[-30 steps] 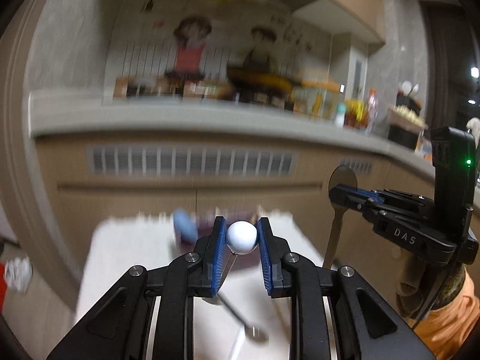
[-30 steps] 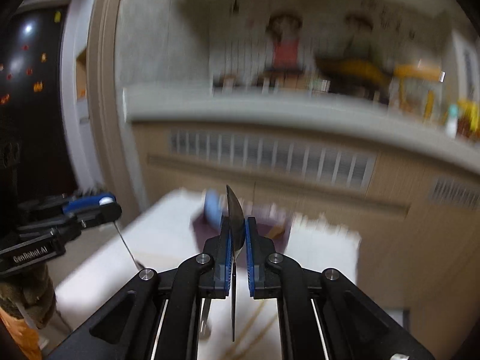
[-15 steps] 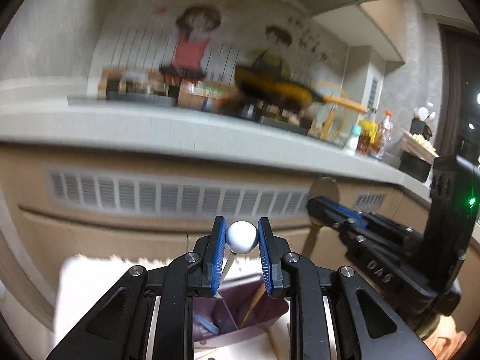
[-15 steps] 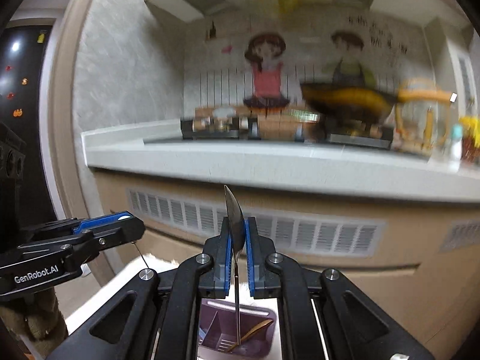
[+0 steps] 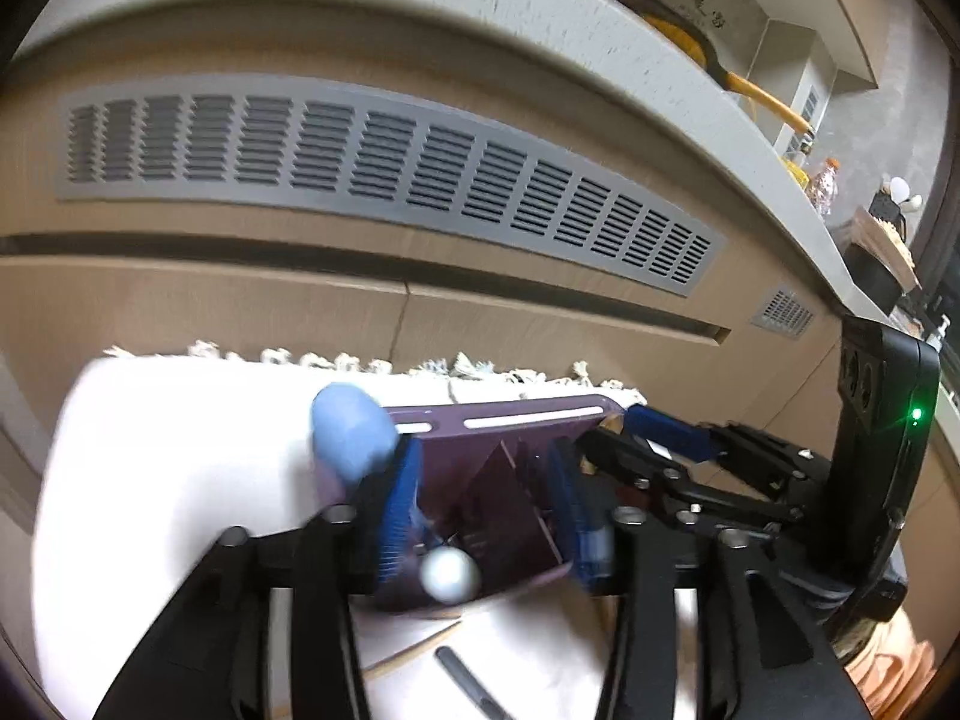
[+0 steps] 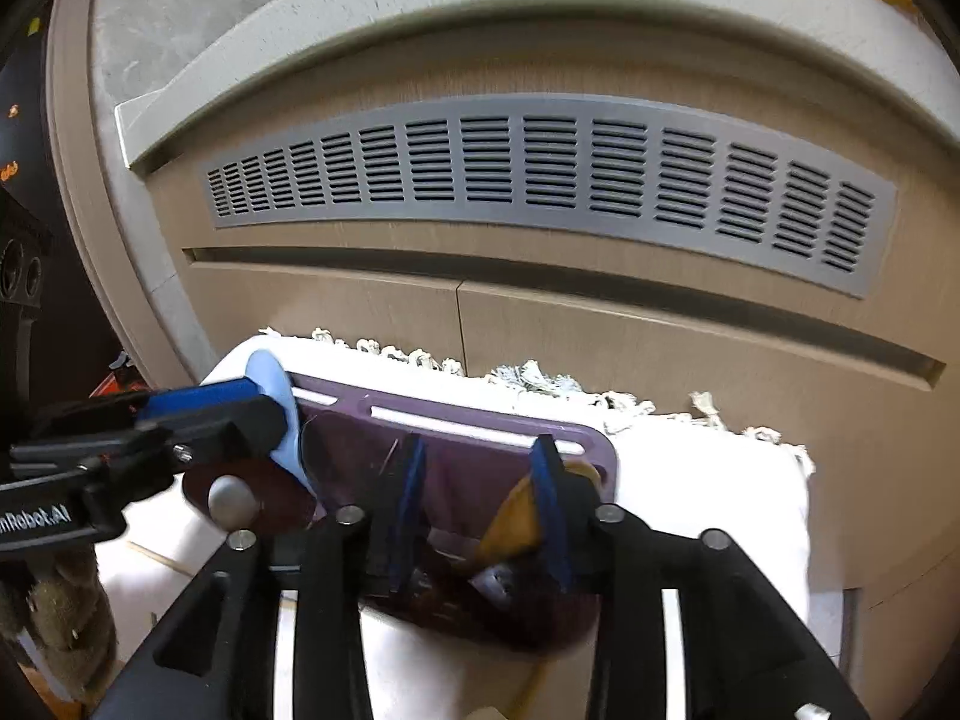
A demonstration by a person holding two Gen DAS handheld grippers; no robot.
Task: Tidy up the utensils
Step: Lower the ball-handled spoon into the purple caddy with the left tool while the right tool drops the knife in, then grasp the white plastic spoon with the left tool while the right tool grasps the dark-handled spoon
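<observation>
A purple utensil holder (image 5: 528, 414) (image 6: 468, 420) stands on a white fringed cloth (image 5: 150, 450). My left gripper (image 5: 483, 468) hovers over its left compartment, jaws opening. The white ball-ended utensil (image 5: 447, 576) (image 6: 231, 501) sits low between the jaws, free of the pads, its stem down in the holder. A pale blue spoon (image 5: 351, 438) (image 6: 273, 414) stands at the holder's left end. My right gripper (image 6: 478, 456) (image 5: 654, 438) hangs over the right compartment, jaws opening, nothing pressed between the pads. Below it lie a wooden spoon (image 6: 516, 516) and a blurred metal piece (image 6: 495, 591).
A wooden cabinet front with a grey vent grille (image 5: 384, 162) (image 6: 540, 174) rises just behind the cloth, under a stone counter edge. On the cloth in front of the holder lie a dark handle (image 5: 468, 678) and a thin wooden stick (image 5: 414, 654).
Both grippers came forward and down over the purple holder. The left jaws let go of the white ball-ended utensil; the right jaws let go of the metal spoon. Both now stand apart.
</observation>
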